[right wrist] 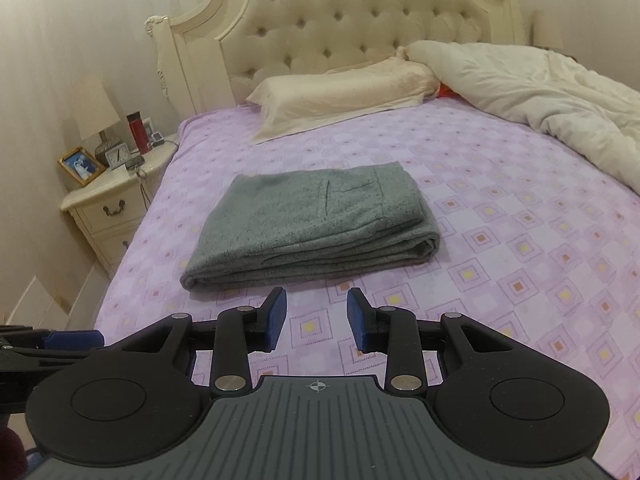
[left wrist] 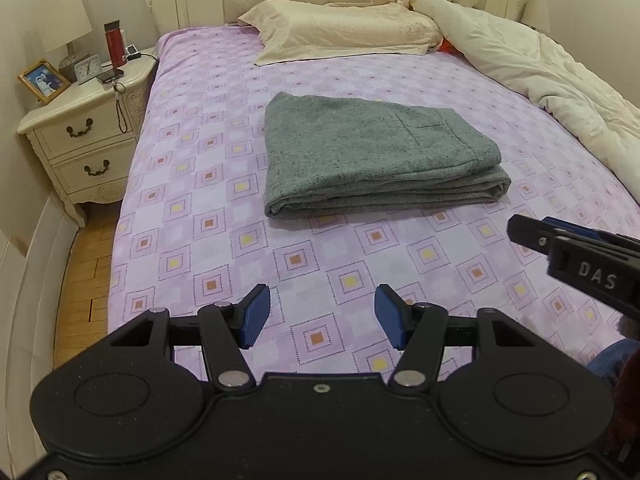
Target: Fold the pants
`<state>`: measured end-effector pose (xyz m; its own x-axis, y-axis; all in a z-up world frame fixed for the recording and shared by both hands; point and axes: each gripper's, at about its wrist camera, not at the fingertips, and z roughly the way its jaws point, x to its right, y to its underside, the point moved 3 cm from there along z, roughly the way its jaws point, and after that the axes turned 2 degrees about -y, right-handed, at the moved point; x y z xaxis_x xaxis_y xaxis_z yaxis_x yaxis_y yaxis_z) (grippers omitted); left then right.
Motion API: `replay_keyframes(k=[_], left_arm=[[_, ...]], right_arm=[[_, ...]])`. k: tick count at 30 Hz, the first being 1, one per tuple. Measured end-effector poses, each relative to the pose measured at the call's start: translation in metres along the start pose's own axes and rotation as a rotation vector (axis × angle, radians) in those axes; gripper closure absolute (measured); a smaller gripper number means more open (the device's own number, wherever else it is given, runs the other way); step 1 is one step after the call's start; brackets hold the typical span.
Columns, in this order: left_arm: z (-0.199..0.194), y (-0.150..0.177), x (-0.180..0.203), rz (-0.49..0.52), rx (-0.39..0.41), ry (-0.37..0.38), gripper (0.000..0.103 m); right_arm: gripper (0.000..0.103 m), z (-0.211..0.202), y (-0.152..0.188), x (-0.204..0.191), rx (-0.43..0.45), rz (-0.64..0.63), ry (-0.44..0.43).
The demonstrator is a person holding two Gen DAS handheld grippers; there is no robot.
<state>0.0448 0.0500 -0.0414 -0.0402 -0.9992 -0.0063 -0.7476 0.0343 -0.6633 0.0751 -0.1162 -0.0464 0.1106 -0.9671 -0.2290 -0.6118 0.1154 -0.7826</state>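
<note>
The grey pants (left wrist: 372,156) lie folded into a flat rectangular stack on the purple patterned bed sheet (left wrist: 200,184), a back pocket facing up. They also show in the right wrist view (right wrist: 316,224). My left gripper (left wrist: 322,316) is open and empty, held above the sheet well short of the pants' near edge. My right gripper (right wrist: 316,318) is open and empty, just short of the pants' near edge. The right gripper's body (left wrist: 576,260) shows at the right of the left wrist view.
A cream pillow (left wrist: 340,28) and a rumpled cream duvet (left wrist: 540,64) lie at the head and right side of the bed. A nightstand (left wrist: 84,128) at the left holds a lamp, red bottle, clock and photo frame. Wooden floor (left wrist: 84,276) runs beside the bed.
</note>
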Motion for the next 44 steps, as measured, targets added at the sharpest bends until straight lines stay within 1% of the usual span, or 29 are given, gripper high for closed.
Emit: replay_keyframes(k=[4,33,41,44], left_arm=[[0.0011,-0.0011,-0.0015,-0.014,-0.002,0.001,0.040],[0.0094,-0.0012,0.0012,-0.017,-0.018,-0.002,0.040],[0.0090,-0.0018,-0.0003,-0.025,-0.013,-0.004,0.040],[0.0073,-0.0026,-0.0024,-0.039,0.004,-0.013,0.040]], right_arm=[[0.070,0.0016,0.0007,-0.0014,-0.006,-0.002,0.003],[0.070,0.0063,0.0012,-0.0020,-0.028,-0.001,0.003],[0.070,0.0067,0.0022,-0.0032,-0.032,-0.002,0.003],[0.070,0.0073,0.0016,-0.0024,-0.033,-0.002,0.002]])
